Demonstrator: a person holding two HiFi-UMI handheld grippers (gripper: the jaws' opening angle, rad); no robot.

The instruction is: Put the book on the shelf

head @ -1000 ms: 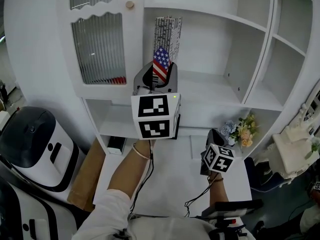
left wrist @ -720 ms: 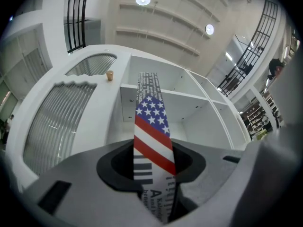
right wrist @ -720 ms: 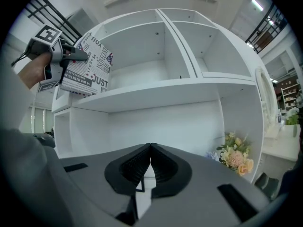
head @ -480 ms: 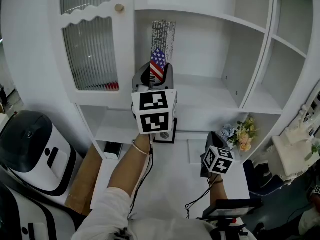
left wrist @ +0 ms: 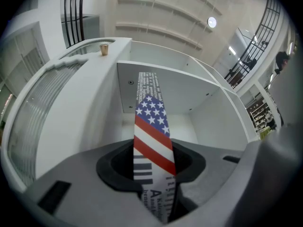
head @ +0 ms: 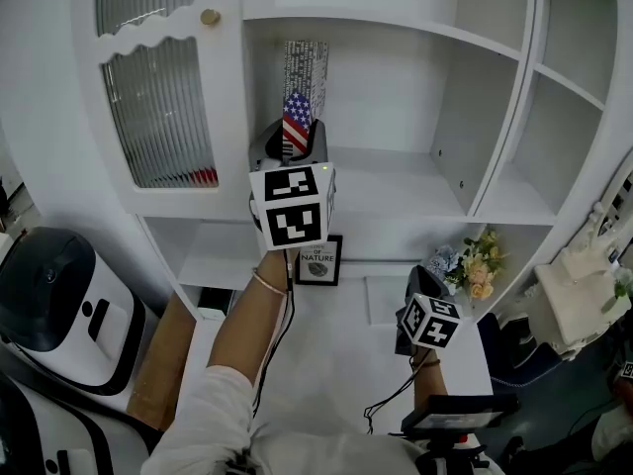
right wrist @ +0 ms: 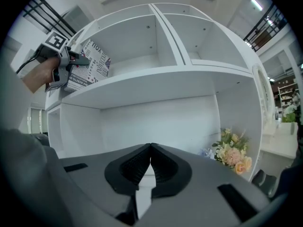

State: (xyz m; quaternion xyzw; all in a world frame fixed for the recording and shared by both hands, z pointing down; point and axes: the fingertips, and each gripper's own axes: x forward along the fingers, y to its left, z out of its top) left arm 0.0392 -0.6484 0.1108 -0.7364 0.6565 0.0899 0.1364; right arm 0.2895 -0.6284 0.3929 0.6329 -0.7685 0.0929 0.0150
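White sleeve (head: 213, 416), bracelet (head: 265, 283), black cable (head: 281, 336), grey marker-cubed left gripper (head: 292, 151)

Head view steeply down; all three views share shelf (head: 396, 178)

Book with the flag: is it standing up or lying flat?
Standing up. The left tongs pinch its bottom end, and the book rises tall at the shelf.

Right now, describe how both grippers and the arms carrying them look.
Left gripper and right gripper are alike: grey bodies, black ribbed pads inside the jaws, each carrying a white cube printed with black square markers. A black cable trails back from each. The left arm wears a thin bracelet and a white sleeve.
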